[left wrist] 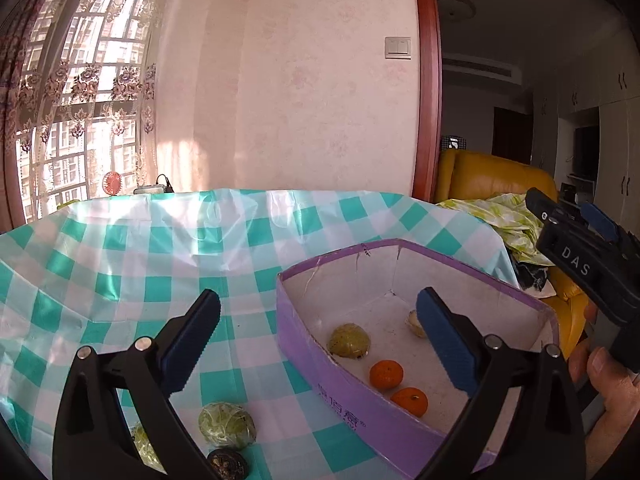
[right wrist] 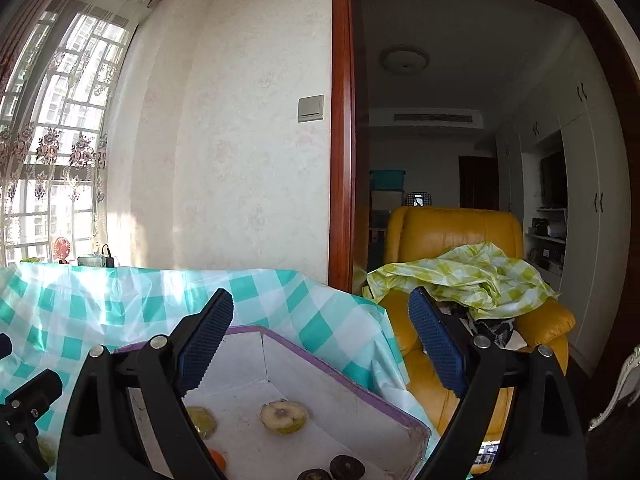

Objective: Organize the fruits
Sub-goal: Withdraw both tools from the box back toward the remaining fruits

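The left tool [left wrist: 318,344] is spread wide and grips nothing, hanging over the near wall of the purple box [left wrist: 360,404]. The right tool [right wrist: 320,344], likewise released, hovers above that box. Inside lie two oranges [left wrist: 386,374], a green fruit [left wrist: 349,340] and a pale one [right wrist: 284,416]. More green fruit [left wrist: 226,424] rests on the checkered surface [left wrist: 160,248] beside the box.

Under my fingers is a table [left wrist: 120,248] covered with a teal and white checked plastic cloth. A purple cardboard box [left wrist: 320,364] stands directly on it. To the left of the box, near its front corner, a pale green wrapped fruit [left wrist: 227,425] lies on the cloth, and just in front of this fruit I see a small dark round fruit [left wrist: 227,464].
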`<state>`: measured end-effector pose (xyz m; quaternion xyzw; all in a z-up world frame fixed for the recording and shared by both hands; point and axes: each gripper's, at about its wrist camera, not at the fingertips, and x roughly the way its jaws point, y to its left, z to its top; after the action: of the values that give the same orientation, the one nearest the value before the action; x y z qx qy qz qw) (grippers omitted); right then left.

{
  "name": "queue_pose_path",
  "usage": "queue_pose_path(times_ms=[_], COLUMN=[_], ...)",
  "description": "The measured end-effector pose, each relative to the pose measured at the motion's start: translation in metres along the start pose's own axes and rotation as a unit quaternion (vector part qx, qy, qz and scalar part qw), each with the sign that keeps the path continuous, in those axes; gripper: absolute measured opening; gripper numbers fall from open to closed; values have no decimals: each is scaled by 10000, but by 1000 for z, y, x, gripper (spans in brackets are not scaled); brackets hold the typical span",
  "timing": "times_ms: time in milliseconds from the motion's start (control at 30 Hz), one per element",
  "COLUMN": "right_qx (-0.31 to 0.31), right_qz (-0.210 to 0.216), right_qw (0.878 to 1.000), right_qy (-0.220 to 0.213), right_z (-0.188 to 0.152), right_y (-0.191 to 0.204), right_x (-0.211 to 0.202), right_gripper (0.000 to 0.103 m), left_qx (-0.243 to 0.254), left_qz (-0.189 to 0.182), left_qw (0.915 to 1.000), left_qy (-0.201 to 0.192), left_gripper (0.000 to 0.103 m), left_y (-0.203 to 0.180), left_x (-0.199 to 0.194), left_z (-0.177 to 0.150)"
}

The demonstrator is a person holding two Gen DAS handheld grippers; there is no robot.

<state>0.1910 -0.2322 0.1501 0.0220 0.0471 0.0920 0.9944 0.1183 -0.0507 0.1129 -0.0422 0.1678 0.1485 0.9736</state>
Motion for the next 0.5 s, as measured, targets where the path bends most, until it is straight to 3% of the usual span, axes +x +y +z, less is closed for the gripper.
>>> queue_pose_path(times_ms=[233,333,500], right_qx=[812,582,228], right_qz=[274,449,1359], right_qw=[9958,9963,9902], right_qy=[-312,-449,-246], right_z=[-30,-47,-68], right_y=[10,29,68], right_x=[-72,-96,-124], right_gripper=[87,87,87], left_qx=[-128,-292,-759], left_qz=[180,369,735], left_qw=[9997,9988,9942], left_qy=[65,121,193], left_gripper=[99,99,99], left_y=[32,57,107], left_x=[-18,-22,-27], left_z=[-32,-44,-55])
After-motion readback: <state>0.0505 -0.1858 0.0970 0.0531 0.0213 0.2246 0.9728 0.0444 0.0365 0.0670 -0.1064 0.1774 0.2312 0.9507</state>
